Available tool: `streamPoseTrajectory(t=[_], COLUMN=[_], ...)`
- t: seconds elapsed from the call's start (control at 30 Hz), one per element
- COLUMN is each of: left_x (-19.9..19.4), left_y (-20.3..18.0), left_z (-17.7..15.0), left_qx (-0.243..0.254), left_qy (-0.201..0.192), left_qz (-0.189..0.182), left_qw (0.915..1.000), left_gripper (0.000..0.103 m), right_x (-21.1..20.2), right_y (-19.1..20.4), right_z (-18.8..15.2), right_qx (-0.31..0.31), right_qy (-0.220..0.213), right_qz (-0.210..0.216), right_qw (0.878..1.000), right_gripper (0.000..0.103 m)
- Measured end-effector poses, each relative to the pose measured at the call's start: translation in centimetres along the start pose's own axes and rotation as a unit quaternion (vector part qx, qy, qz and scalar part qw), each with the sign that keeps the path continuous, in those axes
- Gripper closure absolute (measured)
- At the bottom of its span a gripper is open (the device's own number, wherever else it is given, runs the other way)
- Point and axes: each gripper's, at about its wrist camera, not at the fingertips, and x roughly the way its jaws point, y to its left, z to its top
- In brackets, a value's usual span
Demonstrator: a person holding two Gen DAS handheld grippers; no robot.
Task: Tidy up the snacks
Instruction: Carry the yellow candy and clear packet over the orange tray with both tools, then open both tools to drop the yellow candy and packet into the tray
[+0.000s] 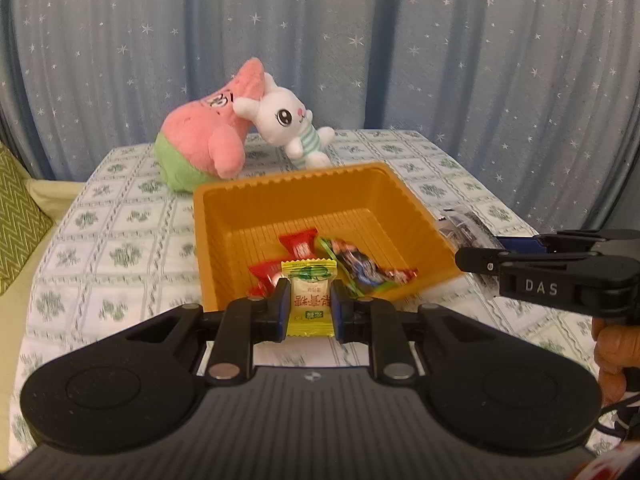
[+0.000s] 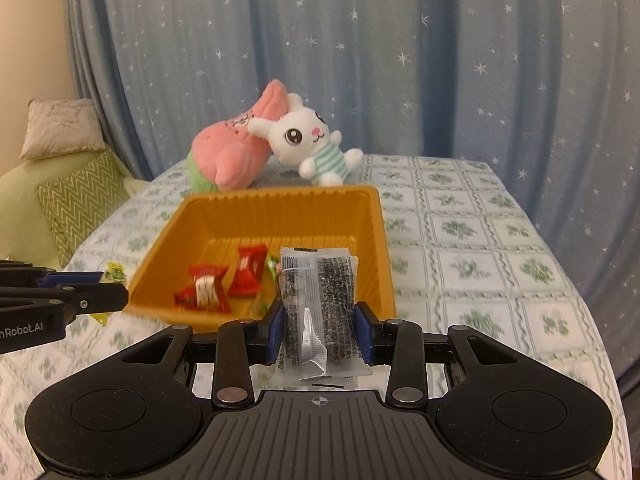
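1. Left wrist view: the left gripper (image 1: pixel 310 307) pinches a small yellow-and-white wrapped candy (image 1: pixel 309 298) between its blue pads, at the near rim of the square orange plastic tray (image 1: pixel 224 216).
2. Right wrist view: the right gripper (image 2: pixel 319 330) clamps a clear packet with dark contents (image 2: pixel 318 312), also at the tray's near rim.
3. Inside the tray lie red-wrapped candies (image 2: pixel 224 280).
4. Behind the tray, a pink star plush (image 1: pixel 208 136) and a white bunny plush (image 1: pixel 288 124) lean together.
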Motion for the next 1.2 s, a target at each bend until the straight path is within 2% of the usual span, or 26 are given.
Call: streamPoseTrajectory(t=[0.27, 0.43, 0.87, 0.9, 0.93, 1.2], left_x=[2.3, 4.2, 7.8, 8.1, 8.3, 7.6], left_y=[1.7, 2.9, 4.1, 4.2, 4.3, 5.0], left_z=[2.7, 3.7, 3.9, 3.8, 3.8, 3.5], left_qx=[0.001, -0.019, -0.045, -0.048, -0.051, -0.052], left_qy=[0.0, 0.008, 0.04, 0.046, 0.05, 0.039], left_qz=[0.005, -0.007, -0.011, -0.008, -0.004, 0.003], left_qw=[1.0, 0.9998, 0.9981, 0.9978, 0.9974, 0.9979], left_gripper=[0.085, 0.085, 0.084, 0.076, 0.062, 0.06], right_x=[3.0, 4.6, 6.5, 6.5, 6.6, 6.7], right_y=[0.3, 0.5, 0.5, 0.5, 0.4, -0.2], right_z=[3.7, 5.0, 5.6, 5.6, 5.6, 5.8], right_qx=[-0.001, -0.005, 0.006, 0.009, 0.011, 0.022], right_qy=[-0.002, -0.001, 0.012, 0.013, 0.014, 0.014], right_qz=[0.009, 0.007, 0.003, 0.004, 0.004, 0.003], right_qw=[1.0, 1.0, 1.0, 1.0, 1.0, 1.0], right_gripper=[0.065, 0.065, 0.065, 0.065, 0.065, 0.065])
